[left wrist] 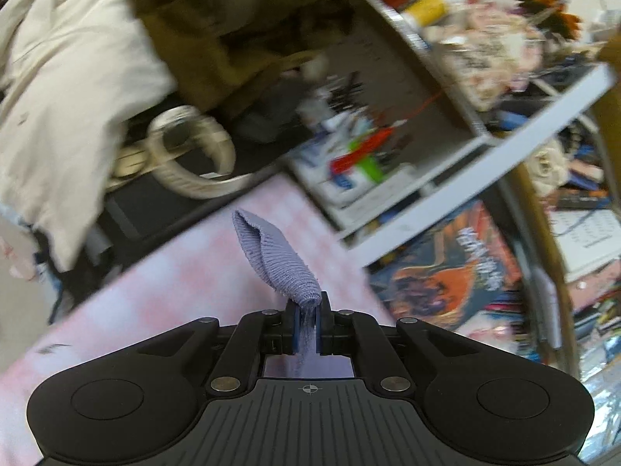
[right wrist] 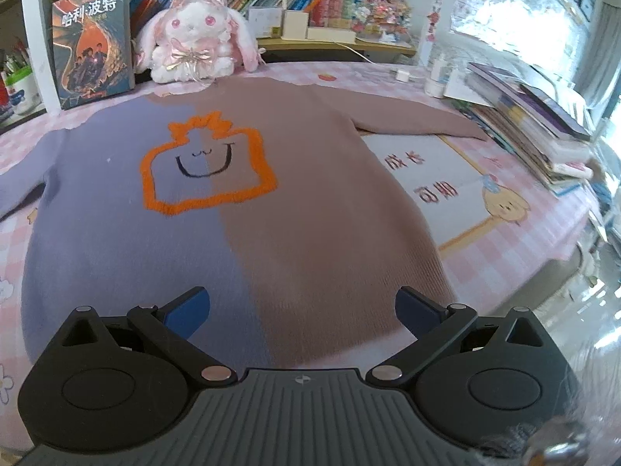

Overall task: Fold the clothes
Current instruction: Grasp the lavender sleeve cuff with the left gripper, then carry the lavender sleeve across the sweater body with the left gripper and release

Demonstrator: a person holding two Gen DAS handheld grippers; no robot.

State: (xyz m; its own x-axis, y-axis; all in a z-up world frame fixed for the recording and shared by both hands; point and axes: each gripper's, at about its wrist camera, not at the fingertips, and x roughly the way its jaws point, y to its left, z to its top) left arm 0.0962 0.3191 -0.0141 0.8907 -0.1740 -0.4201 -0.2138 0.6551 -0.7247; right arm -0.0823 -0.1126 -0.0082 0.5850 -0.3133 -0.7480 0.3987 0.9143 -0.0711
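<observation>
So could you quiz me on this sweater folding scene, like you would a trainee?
1. True or false: the left hand-held gripper is shut on purple knit fabric.
2. The right hand-held gripper over the sweater is: A) open and empty, B) shut on a sleeve, C) holding a book.
3. Fill in: the outline on the sweater's chest is ____ in colour.

Key: 1 true. 2 A. 3 orange. The outline frames a smiling face.
</observation>
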